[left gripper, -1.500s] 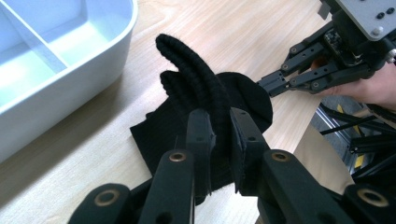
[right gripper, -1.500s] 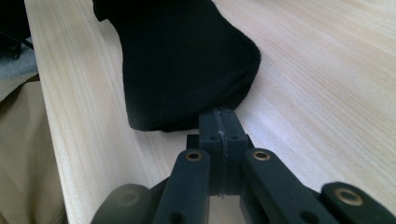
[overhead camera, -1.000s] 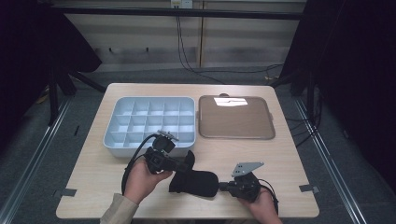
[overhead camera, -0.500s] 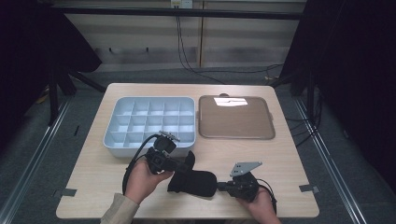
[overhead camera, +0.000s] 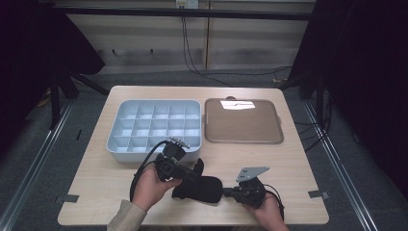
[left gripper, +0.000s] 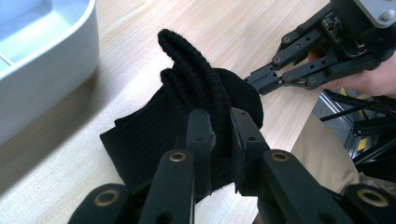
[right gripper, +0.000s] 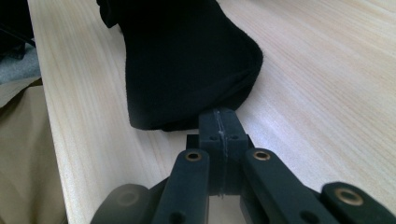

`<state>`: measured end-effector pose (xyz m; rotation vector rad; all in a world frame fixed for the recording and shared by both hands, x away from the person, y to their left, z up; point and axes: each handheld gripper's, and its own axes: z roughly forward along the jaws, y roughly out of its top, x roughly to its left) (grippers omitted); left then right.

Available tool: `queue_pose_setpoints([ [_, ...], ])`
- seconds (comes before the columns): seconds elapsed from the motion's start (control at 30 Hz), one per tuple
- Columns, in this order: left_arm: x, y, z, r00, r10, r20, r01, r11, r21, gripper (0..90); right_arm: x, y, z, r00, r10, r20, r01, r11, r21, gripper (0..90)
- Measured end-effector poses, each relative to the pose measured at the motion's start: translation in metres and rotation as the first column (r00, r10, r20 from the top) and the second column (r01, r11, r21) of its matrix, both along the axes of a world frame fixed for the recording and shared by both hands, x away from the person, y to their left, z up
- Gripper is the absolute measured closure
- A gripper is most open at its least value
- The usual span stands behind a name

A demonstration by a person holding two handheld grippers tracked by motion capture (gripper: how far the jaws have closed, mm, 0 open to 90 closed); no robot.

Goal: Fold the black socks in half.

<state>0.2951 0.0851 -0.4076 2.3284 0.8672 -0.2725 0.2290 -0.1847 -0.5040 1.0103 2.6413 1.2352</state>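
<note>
Black knitted glove (overhead camera: 198,186): one; it lay on the wooden table's near part, between the two grippers and just in front of the grey tray. In the left gripper view its ribbed fingers (left gripper: 196,74) were bunched and lifted off the wood, while the flat cuff part rested on the surface.
Left gripper (left gripper: 220,142): one, held in the person's left hand (overhead camera: 150,185). Its jaws stood slightly apart with a fold of the glove's ribbed knit pinched between them, so it was clamped on the glove at the side nearer the tray.
Right gripper (right gripper: 219,127): one, held in the person's right hand (overhead camera: 267,214). Its jaws were pressed together with only a thin seam between them, their tips at the glove's rounded edge; whether any cloth was caught between them could not be told. In the high view it pointed leftward at the glove's right end, with a grey three-cornered plate on top.
Compartment tray (overhead camera: 115,144): one, pale grey-blue, divided into many small square cells, on the table's left half, just behind the left gripper.
Flat brown tray (overhead camera: 243,122): one, with rounded corners, just beside the compartment tray on its right, well apart from the glove.
Table (overhead camera: 308,168): one, light wood, bearing both trays and the glove.
Tape marks (overhead camera: 317,194): two small grey pieces, one near each front corner.
</note>
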Motion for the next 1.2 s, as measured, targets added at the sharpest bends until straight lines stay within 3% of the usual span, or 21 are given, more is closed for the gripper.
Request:
queue_pose_setpoints([
  [0.53, -0.003, -0.007, -0.004, 0.9999, -0.009, -0.008, 0.009, 0.9999, 0.006, 79.9, 0.0, 0.004, 0.0, 1.0, 0.001, 0.005, -0.001, 1.0, -0.001, 89.9],
  [1.0, -0.005, -0.016, -0.009, 0.9993, -0.036, -0.006, 0.037, 0.9981, 0.05, 79.9, 0.001, 0.01, 0.0, 0.9998, 0.012, 0.014, -0.012, 1.0, -0.003, 89.7],
  [1.2, -0.006, -0.021, -0.013, 0.9991, -0.039, -0.019, 0.04, 0.998, 0.05, 79.8, 0.001, 0.011, 0.0, 0.9999, 0.01, 0.013, -0.01, 1.0, -0.004, 89.7],
])
